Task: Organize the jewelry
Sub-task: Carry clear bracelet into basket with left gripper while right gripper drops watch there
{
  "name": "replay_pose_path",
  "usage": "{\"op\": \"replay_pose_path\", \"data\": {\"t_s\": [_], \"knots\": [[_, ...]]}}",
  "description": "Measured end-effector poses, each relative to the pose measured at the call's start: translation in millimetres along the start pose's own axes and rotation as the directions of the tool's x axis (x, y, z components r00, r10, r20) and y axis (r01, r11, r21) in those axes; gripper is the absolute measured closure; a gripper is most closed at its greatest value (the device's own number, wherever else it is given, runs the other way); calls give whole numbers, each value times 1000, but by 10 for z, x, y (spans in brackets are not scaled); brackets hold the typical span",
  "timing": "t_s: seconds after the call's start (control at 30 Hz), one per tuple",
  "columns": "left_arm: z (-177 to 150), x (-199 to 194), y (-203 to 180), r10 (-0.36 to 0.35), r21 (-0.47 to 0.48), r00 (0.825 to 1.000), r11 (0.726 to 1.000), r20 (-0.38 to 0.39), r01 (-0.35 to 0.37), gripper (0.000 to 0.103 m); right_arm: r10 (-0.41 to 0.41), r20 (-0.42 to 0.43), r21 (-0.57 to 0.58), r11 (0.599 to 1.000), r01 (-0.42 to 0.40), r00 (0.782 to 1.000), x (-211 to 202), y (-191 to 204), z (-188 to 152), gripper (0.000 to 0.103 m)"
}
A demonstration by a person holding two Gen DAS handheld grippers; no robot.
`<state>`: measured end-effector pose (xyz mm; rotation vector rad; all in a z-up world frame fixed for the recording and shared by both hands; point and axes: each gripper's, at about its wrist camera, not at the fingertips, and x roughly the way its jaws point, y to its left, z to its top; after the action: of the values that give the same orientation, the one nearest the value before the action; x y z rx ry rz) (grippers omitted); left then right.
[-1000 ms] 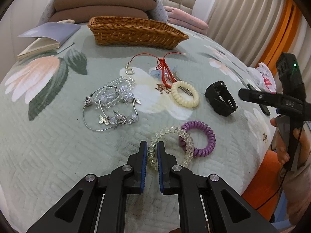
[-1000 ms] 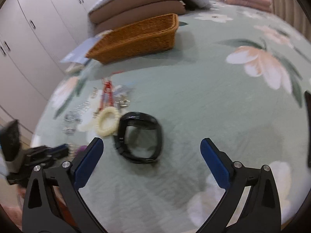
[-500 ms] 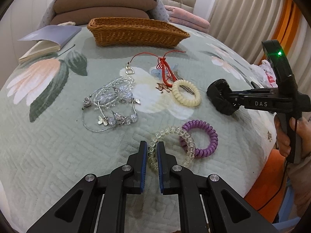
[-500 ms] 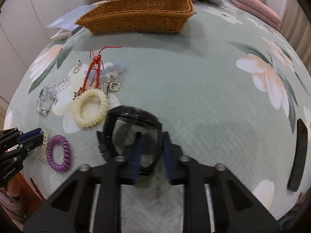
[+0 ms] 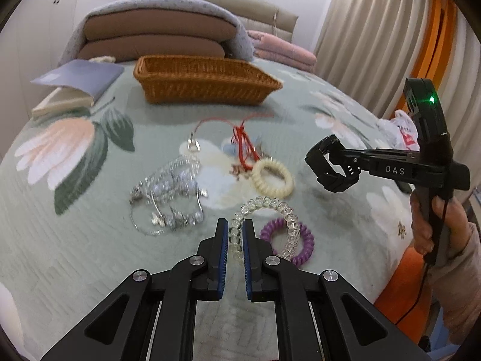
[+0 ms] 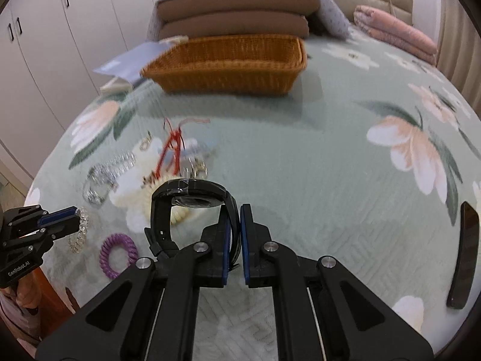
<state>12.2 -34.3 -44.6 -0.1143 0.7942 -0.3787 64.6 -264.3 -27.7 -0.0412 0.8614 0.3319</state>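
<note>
Right gripper (image 6: 235,225) just clamped the black watch (image 6: 192,198), lifting it; left gripper (image 5: 234,237) grips clear bead bracelet (image 5: 267,210); wicker basket (image 5: 207,84) likely next.

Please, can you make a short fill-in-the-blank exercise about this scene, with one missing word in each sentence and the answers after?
1. The right tool is shut on the strap of a black ____.
2. The left tool grips a bracelet of clear ____.
3. The coiled hair tie lying partly under that bracelet is ____.
4. The wicker basket beyond the jewelry holds ____.

Missing words: watch; beads; purple; nothing
</note>
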Motion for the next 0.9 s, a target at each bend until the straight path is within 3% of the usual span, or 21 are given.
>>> {"op": "replay_pose_path", "data": {"t_s": [0.17,0.33,0.47,0.63,0.9], "knots": [[387,-109,53,26,15,997,1000,66,-27,94,4,72,13,1000,-5,997,-160,-34,292,97],[1071,-58,222,51,11,989,999,139,-53,94,3,169,39,999,-9,986,-208,-127,991,97],[1707,218,444,56,-16,985,998,161,-54,94,-32,200,37,999,25,979,-19,-183,1576,97],[2238,818,678,76,-40,993,997,96,-72,94,-51,103,71,996,44,993,640,-318,2179,97],[2510,1702,807,125,-30,990,991,-64,-127,94,-56,-54,122,991,62,997,1539,-510,2459,95]]}}
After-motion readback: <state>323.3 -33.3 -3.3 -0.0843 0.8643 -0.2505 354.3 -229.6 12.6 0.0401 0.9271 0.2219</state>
